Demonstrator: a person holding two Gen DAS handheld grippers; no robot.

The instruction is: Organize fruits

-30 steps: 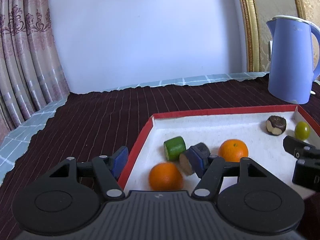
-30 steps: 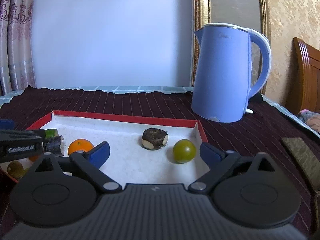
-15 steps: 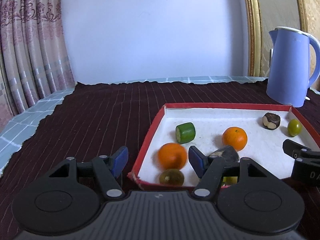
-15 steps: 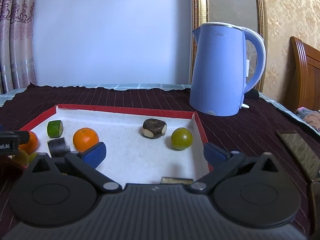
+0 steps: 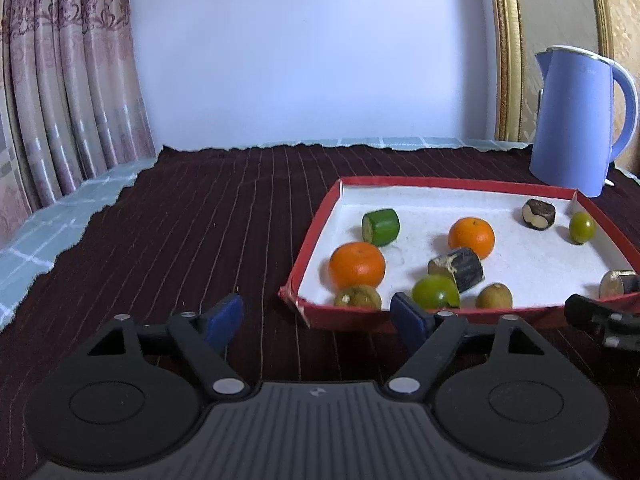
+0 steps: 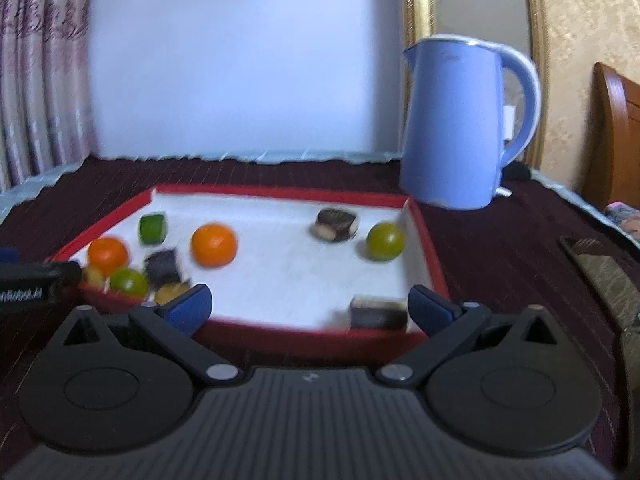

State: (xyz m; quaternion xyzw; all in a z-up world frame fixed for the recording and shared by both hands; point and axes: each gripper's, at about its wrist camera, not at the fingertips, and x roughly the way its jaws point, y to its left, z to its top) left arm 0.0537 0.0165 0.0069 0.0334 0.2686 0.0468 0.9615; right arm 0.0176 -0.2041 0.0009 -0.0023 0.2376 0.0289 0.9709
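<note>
A red-rimmed tray (image 5: 307, 244) (image 6: 428, 240) with a white floor holds the fruit: two oranges (image 5: 357, 265) (image 5: 471, 237), a green cut piece (image 5: 381, 227), round green fruits (image 5: 436, 292) (image 5: 582, 228), dark cut pieces (image 5: 457, 269) (image 5: 539, 214). My left gripper (image 5: 318, 320) hangs over the dark cloth in front of the tray's near-left corner; its jaws are opening and hold nothing. My right gripper (image 6: 310, 308) stands open and empty in front of the tray's near edge, a dark piece (image 6: 378, 312) just behind its right finger.
A blue kettle (image 5: 576, 120) (image 6: 460, 124) stands behind the tray's far right corner. The dark striped cloth (image 5: 180, 220) covers the table, pale cloth along its edges. Curtains hang at the left, a wooden chair (image 6: 618, 136) and a flat dark object (image 6: 600, 268) at the right.
Both grippers have drawn back out of the tray toward its near edge. The left jaws have widened, and the dark piece that sat by its right finger now lies in the tray.
</note>
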